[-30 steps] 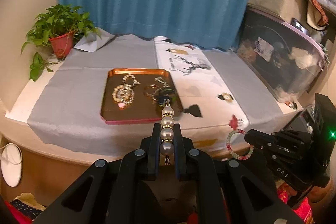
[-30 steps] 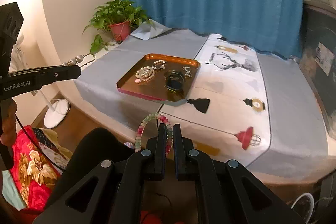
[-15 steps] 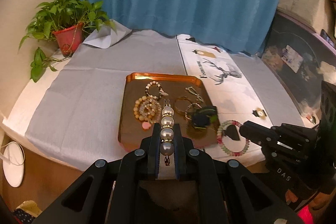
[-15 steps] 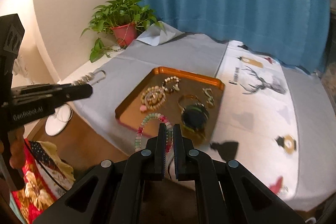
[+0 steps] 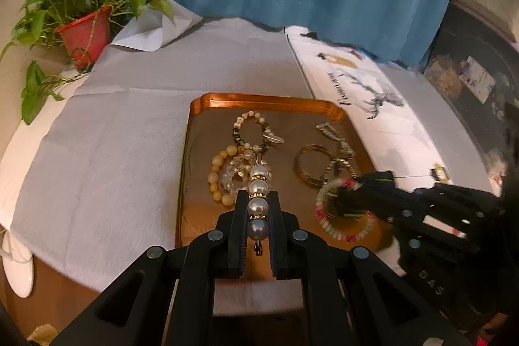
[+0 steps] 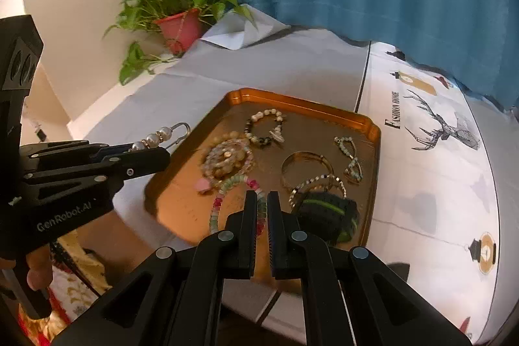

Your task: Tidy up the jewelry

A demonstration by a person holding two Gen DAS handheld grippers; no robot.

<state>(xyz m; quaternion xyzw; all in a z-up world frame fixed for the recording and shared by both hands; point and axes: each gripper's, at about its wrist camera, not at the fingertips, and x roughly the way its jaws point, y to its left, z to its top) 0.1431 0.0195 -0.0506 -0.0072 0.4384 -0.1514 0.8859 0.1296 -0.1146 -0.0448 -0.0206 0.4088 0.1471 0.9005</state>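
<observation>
A copper tray [image 5: 259, 100] [image 6: 305, 106] lies on the grey cloth and holds several bracelets, gold bangles [image 6: 306, 166] and a black-and-green band [image 6: 329, 214]. My left gripper [image 5: 258, 200] [image 6: 163, 156] is shut on a pearl charm with a clasp [image 5: 258, 198] [image 6: 155, 135], held above the tray's near left part. My right gripper [image 6: 262, 200] [image 5: 360, 187] is shut on a pink, green and white bead bracelet [image 6: 238, 200] [image 5: 343, 211], held over the tray's near right part.
A potted plant in a red pot [image 5: 86, 36] [image 6: 180, 25] stands at the back left by a blue curtain. A white runner with a deer print [image 6: 441, 132] lies right of the tray. The table's front edge is close below both grippers. Dark storage sits far right [image 5: 480, 80].
Both grippers have moved forward and in from off the table's front edge to over the tray, each still holding its piece.
</observation>
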